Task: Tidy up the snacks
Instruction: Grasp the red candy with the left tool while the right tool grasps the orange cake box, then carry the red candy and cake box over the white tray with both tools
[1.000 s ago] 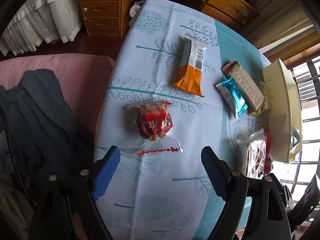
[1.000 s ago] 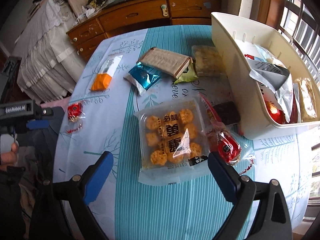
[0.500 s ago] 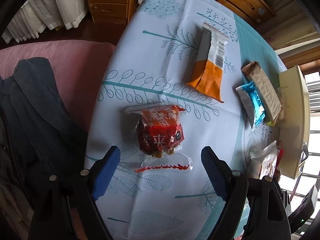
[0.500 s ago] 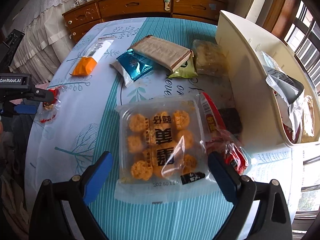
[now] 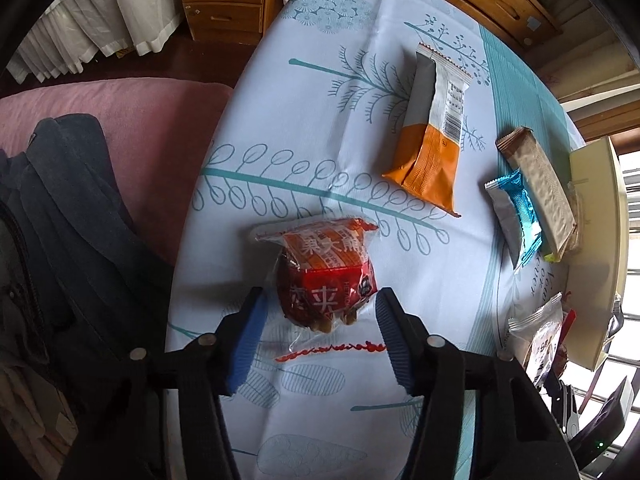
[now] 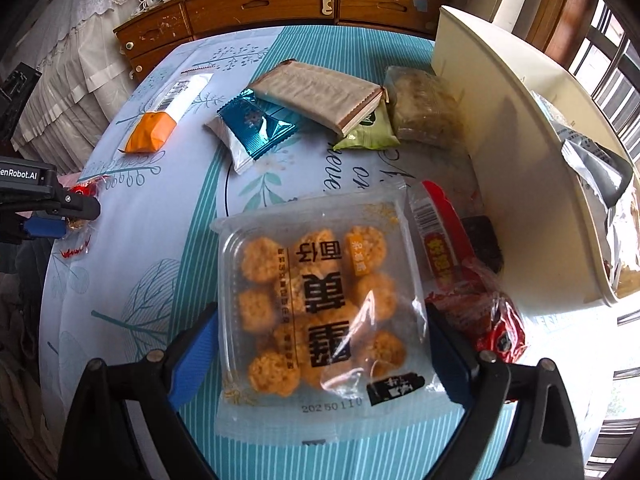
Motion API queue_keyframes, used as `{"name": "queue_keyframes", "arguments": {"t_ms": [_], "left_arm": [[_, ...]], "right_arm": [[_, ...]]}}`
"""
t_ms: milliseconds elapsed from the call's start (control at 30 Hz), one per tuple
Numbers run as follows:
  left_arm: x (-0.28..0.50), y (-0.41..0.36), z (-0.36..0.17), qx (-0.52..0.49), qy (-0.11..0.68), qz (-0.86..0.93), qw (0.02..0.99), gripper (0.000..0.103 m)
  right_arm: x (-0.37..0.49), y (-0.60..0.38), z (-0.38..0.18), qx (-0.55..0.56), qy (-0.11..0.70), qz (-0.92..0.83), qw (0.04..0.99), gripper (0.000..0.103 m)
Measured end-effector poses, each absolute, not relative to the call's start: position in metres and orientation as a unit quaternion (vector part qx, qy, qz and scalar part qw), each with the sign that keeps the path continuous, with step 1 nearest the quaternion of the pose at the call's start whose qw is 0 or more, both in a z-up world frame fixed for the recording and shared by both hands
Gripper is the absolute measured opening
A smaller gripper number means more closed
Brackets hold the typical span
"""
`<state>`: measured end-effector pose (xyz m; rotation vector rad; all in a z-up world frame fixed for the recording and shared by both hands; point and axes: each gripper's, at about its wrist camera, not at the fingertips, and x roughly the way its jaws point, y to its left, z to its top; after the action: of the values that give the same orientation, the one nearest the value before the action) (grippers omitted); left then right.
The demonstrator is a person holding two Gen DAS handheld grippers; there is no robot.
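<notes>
In the left wrist view my left gripper (image 5: 318, 308) is open, its blue pads on either side of a red snack packet (image 5: 326, 276) that lies on the tablecloth; the pads stand a little apart from it. In the right wrist view my right gripper (image 6: 320, 332) is open around a clear tray of golden biscuits (image 6: 316, 308), its pads close to both sides of the tray. A cream storage bin (image 6: 520, 152) holding several snacks stands at the right.
An orange and white packet (image 5: 432, 136), a blue packet (image 5: 520, 212) and a brown bar (image 5: 540, 188) lie further out. A green packet (image 6: 370, 128), a clear cake pack (image 6: 424, 108) and red packets (image 6: 476, 308) lie by the bin. A pink chair with dark clothing (image 5: 60, 208) is at the left.
Both grippers have moved forward and down. The left pads now flank the red packet and have narrowed. The right pads now flank the biscuit tray.
</notes>
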<state>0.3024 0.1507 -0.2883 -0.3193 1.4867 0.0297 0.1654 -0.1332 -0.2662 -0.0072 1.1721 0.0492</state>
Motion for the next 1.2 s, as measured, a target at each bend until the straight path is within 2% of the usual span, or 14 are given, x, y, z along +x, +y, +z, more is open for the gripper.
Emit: {"name": "queue_keyframes", "arguments": {"t_ms": [133, 467, 500, 600, 867, 1200], "left_arm": [[0.301, 0.154, -0.288, -0.152, 0.673, 0.011, 0.723, 0.052], [0.29, 0.157, -0.286, -0.154, 0.684, 0.005, 0.713, 0.049], [0.288, 0.157, -0.284, -0.155, 0.684, 0.003, 0.713, 0.043], [0.281, 0.154, -0.279, -0.152, 0.684, -0.008, 0.714, 0.039], [0.263, 0.152, -0.268, -0.154, 0.683, -0.02, 0.713, 0.038], [0.235, 0.144, -0.235, -0.164, 0.662, -0.045, 0.73, 0.038]], "right_arm": [[0.165, -0.137, -0.265, 0.002, 0.555, 0.025, 0.832, 0.085], [0.158, -0.131, -0.263, 0.0, 0.572, 0.027, 0.82, 0.082], [0.157, -0.131, -0.262, 0.001, 0.574, 0.028, 0.818, 0.081], [0.154, -0.13, -0.261, 0.004, 0.579, 0.034, 0.814, 0.081], [0.142, -0.122, -0.254, 0.021, 0.585, 0.051, 0.809, 0.08], [0.125, -0.115, -0.223, 0.015, 0.548, 0.085, 0.832, 0.08]]}}
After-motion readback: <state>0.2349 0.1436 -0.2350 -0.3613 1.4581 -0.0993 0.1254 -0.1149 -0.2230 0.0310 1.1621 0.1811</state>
